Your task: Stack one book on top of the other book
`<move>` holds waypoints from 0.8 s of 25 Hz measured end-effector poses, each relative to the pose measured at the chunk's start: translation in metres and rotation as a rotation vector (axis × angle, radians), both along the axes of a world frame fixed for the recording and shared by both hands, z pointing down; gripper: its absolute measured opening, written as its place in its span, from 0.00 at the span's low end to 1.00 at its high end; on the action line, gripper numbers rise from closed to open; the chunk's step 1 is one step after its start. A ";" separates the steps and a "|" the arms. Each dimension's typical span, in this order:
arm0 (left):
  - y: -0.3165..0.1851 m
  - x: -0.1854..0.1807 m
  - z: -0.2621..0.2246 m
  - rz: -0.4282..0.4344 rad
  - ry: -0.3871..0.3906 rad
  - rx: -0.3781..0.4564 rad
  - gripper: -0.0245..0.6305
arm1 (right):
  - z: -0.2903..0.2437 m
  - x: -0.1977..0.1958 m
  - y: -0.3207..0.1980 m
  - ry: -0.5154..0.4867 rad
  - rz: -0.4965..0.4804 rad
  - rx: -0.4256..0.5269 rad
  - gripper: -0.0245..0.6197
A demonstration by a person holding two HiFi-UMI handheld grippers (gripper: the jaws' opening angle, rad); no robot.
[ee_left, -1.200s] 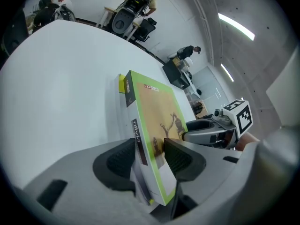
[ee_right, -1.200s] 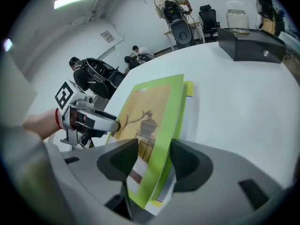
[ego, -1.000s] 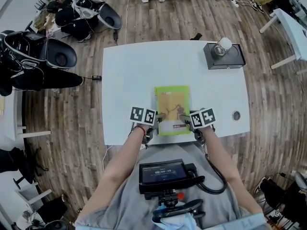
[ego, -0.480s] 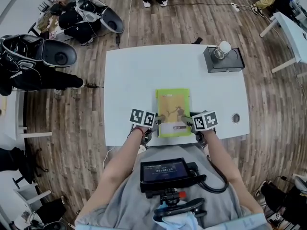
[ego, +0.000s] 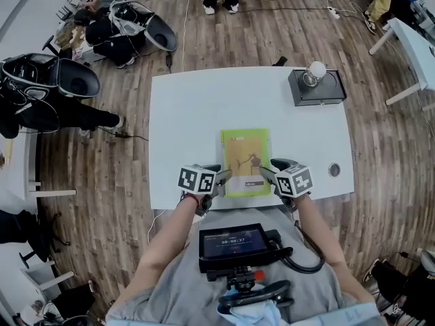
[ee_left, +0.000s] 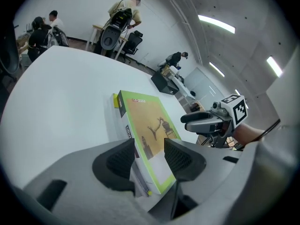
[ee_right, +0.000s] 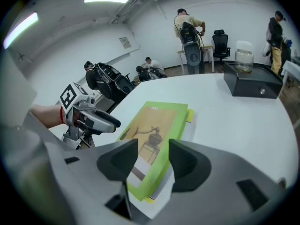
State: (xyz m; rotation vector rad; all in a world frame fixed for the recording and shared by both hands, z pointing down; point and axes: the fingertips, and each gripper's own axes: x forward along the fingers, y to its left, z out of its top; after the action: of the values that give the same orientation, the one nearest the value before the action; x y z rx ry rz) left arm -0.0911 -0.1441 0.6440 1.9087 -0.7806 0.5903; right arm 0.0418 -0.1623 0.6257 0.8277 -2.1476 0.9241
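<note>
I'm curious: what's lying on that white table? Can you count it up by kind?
Books: 2 (green book on lower book)
Box: 1
Jar: 1
Total: 4

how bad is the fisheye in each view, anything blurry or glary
Head view: fisheye bows the table edges and floorboards; the green book is sharp, light even. Left gripper view: black round vignette, bright ceiling strip lights, no glare on the book. Right gripper view: same vignette, jaws slightly soft.
</note>
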 end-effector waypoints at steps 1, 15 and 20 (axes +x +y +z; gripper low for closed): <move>0.000 0.000 -0.006 -0.004 -0.003 0.019 0.33 | -0.006 -0.002 0.000 -0.009 -0.009 0.019 0.37; -0.005 0.030 -0.073 -0.029 0.103 0.190 0.32 | -0.053 -0.030 0.014 -0.168 -0.115 0.109 0.37; -0.005 0.036 -0.076 -0.021 0.110 0.214 0.25 | -0.062 -0.029 0.012 -0.201 -0.131 0.144 0.28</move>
State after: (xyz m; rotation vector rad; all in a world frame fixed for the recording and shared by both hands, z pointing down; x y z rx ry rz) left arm -0.0553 -0.1490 0.5680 2.1067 -0.8187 0.3980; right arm 0.0126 -0.1503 0.5638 0.6763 -2.4340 0.8226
